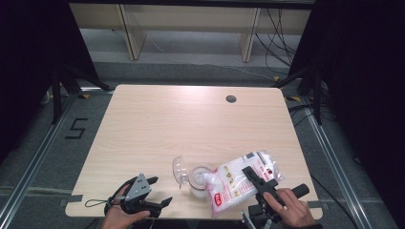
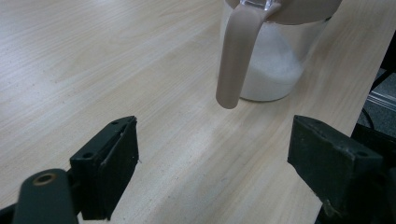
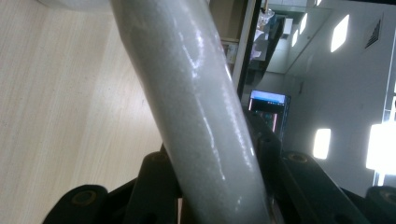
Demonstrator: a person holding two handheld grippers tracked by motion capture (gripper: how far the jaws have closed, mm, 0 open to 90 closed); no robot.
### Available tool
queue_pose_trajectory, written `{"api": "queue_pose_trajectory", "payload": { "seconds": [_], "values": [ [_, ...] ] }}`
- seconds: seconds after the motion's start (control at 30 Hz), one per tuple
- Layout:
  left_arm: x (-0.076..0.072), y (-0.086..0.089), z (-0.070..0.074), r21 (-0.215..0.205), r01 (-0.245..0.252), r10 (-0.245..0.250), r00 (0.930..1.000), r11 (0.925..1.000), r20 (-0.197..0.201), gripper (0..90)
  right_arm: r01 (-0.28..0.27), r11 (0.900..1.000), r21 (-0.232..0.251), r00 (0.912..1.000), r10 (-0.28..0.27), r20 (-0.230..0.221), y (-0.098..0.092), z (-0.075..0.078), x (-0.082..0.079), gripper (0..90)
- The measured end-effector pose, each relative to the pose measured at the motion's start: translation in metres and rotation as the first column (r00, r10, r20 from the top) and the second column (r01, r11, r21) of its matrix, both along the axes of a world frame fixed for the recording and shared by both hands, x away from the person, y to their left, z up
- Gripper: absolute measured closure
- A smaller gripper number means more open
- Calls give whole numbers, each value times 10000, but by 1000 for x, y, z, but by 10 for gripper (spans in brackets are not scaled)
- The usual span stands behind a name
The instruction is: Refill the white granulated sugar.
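Fingers of right gripper (image 1: pixel 253 175) clamp the bag (image 1: pixel 239 181), tipped over the jar (image 1: pixel 199 179); left gripper (image 1: pixel 160 191), we note, gapes wide, touching nothing.

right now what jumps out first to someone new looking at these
The bag of white granules near the table's front edge, tipped over an open clear jar and gripped by the right tool. The jar, partly filled with white grains, has its hinged lid flipped to its left. The left tool rests open at the front left.
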State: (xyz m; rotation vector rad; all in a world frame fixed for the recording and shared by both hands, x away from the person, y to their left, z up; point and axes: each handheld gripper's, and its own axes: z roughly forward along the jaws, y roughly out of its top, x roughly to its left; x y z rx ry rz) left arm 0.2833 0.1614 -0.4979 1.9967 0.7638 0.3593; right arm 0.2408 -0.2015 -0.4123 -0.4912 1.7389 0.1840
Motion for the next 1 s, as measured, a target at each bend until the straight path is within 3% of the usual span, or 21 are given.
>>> {"api": "queue_pose_trajectory", "payload": {
  "seconds": [0.03,0.1,0.17,0.47,0.5,1.0],
  "values": [
    [1,1,0,157,78,-78,10000,9998,12,159,-17,10000,-20,10000,17,-15,0,-1,0,695],
    [1,1,0,133,34,-34,10000,9999,47,159,36,10000,-85,10000,-36,15,0,-2,0,695],
    [0,1,0,142,39,-40,10000,9999,53,159,190,9997,161,9995,-186,-245,-2,-5,0,695],
    [0,0,0,9,44,-44,10000,10000,-42,159,28,10000,41,9999,-27,-168,-3,-8,2,699],
    [0,0,0,28,69,-69,9999,10000,-78,159,239,9995,186,9992,-233,-315,-4,-9,1,700],
    [1,1,0,115,36,-36,10000,9999,36,159,84,9999,98,9998,-82,-176,-5,-8,3,701]
  ]
}}
